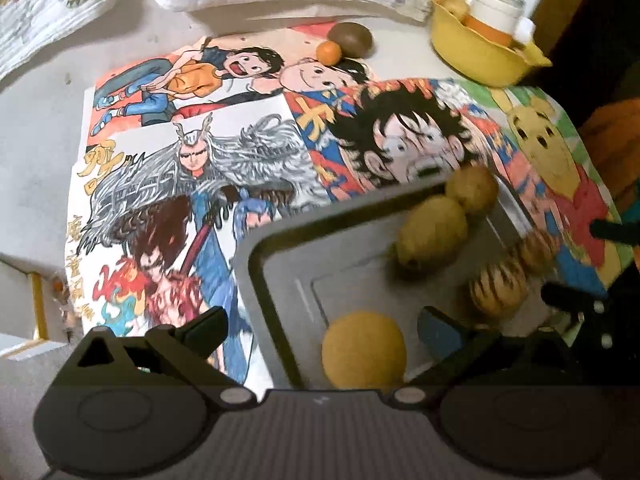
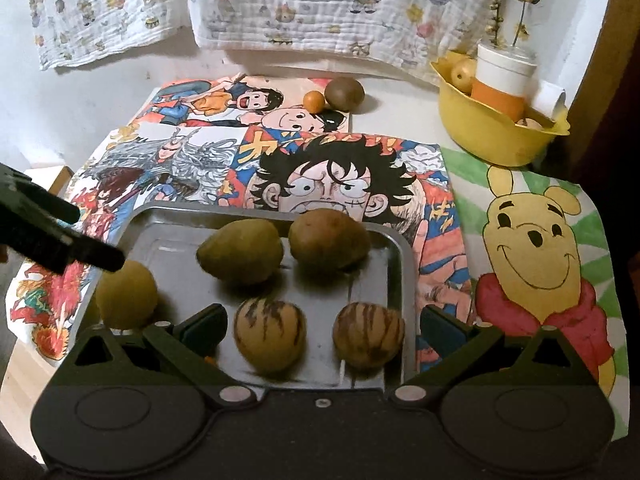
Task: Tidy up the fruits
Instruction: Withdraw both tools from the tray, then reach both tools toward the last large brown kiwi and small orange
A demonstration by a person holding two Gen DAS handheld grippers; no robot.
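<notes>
Table: we see its pale top (image 2: 100,128) papered with cartoon drawings (image 2: 340,176).
Tray: our grey metal tray (image 2: 168,224) sits at the table's near edge.
Left gripper: our left gripper (image 1: 322,330) hangs over the tray's left edge, fingers spread wide, gripping nothing.
Right gripper: our right gripper (image 2: 322,326) waits at the tray's near edge, fingers wide apart, empty.
Bowl: yellow bowl (image 2: 480,136) at the far right corner.
Round yellow fruit: the round yellow fruit (image 1: 364,350) is at the tray's left edge, between our left fingers, near the right one; contact unclear.
Pears: two pears (image 2: 240,250) along the far edge.
Striped fruits: two striped fruits (image 2: 270,334) along the near edge.
Kiwi: a kiwi (image 2: 344,94) near the table's far edge.
Small orange fruit: a small orange fruit (image 2: 314,101) touching it.
</notes>
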